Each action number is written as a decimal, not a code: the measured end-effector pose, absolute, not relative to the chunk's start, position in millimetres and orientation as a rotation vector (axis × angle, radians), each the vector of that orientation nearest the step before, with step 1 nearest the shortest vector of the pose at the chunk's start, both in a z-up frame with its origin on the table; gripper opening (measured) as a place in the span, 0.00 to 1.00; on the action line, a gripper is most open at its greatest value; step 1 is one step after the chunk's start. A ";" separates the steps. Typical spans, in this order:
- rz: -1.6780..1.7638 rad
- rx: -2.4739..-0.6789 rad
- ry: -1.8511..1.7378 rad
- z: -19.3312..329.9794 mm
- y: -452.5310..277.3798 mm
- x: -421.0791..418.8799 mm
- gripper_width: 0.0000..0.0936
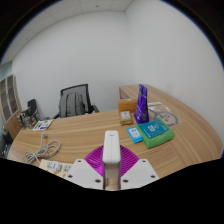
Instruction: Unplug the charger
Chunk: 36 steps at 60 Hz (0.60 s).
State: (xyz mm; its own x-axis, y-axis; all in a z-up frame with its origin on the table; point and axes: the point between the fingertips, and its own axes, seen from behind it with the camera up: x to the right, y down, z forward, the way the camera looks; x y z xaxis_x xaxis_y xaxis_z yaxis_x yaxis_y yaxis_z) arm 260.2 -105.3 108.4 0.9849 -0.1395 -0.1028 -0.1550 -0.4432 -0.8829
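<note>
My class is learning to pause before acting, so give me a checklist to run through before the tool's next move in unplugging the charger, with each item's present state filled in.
1. White charger sits between the fingers of the tool: ok.
2. Both purple pads press on its sides: ok, they appear to meet it.
3. Charger stands upright in the grip, not tilted: ok.
4. Socket or strip it plugs into is in view: cannot tell, the charger's base is hidden.
5. Loose cable on the desk lies apart from the tool: ok.
6. Green box lies well beyond the fingers: ok.
</note>
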 end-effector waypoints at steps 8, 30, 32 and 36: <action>0.079 -2.108 0.250 59.1 -109.7 270.3 0.19; 0.246 -2.181 0.464 7.0 -130.7 308.3 0.54; 0.238 -2.199 0.473 3.4 -133.6 312.7 0.66; 0.217 -2.210 0.458 5.9 -136.5 319.4 0.79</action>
State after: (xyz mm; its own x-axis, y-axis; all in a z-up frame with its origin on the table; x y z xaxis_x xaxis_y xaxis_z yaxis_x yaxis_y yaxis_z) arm 319.4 -136.5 5.9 0.9179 -0.2498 -0.3084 -0.3969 -0.5743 -0.7160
